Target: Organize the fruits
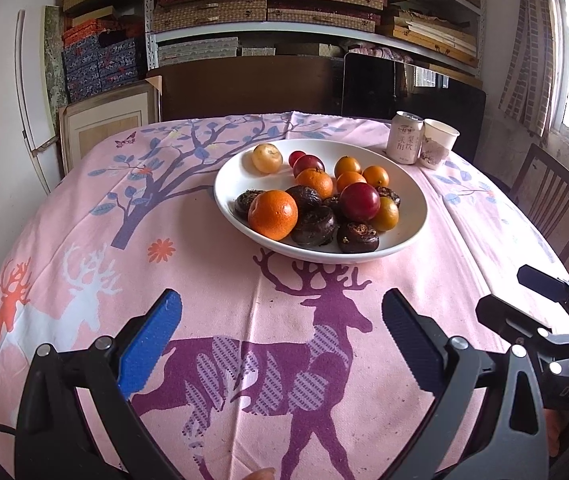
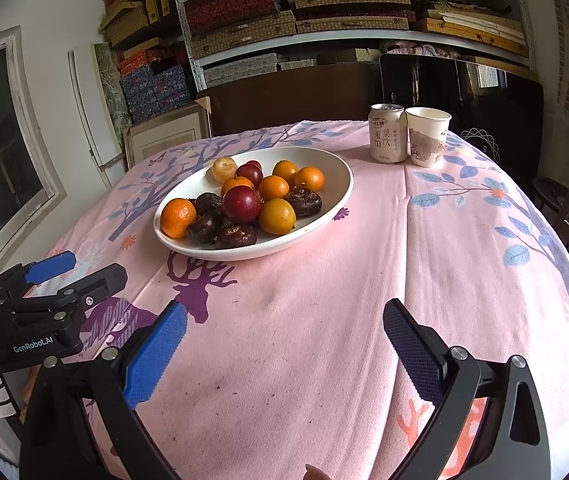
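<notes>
My left gripper [image 1: 282, 320] is spread wide w/ nothing in it, low over the pink tablecloth [image 1: 212, 280]. Right gripper [image 2: 284, 320] likewise gapes wide, holding nothing. Ahead, white bowl [image 1: 404, 236] holds oranges [image 1: 273, 214], plums [image 1: 359, 201] & dark water chestnuts [image 1: 313, 225]. Can [image 1: 404, 137] & paper cup [image 1: 438, 143] touch behind it.

White bowl [image 2: 336, 184] of mixed fruit, can [image 2: 387, 133], paper cup [image 2: 427, 136]
</notes>
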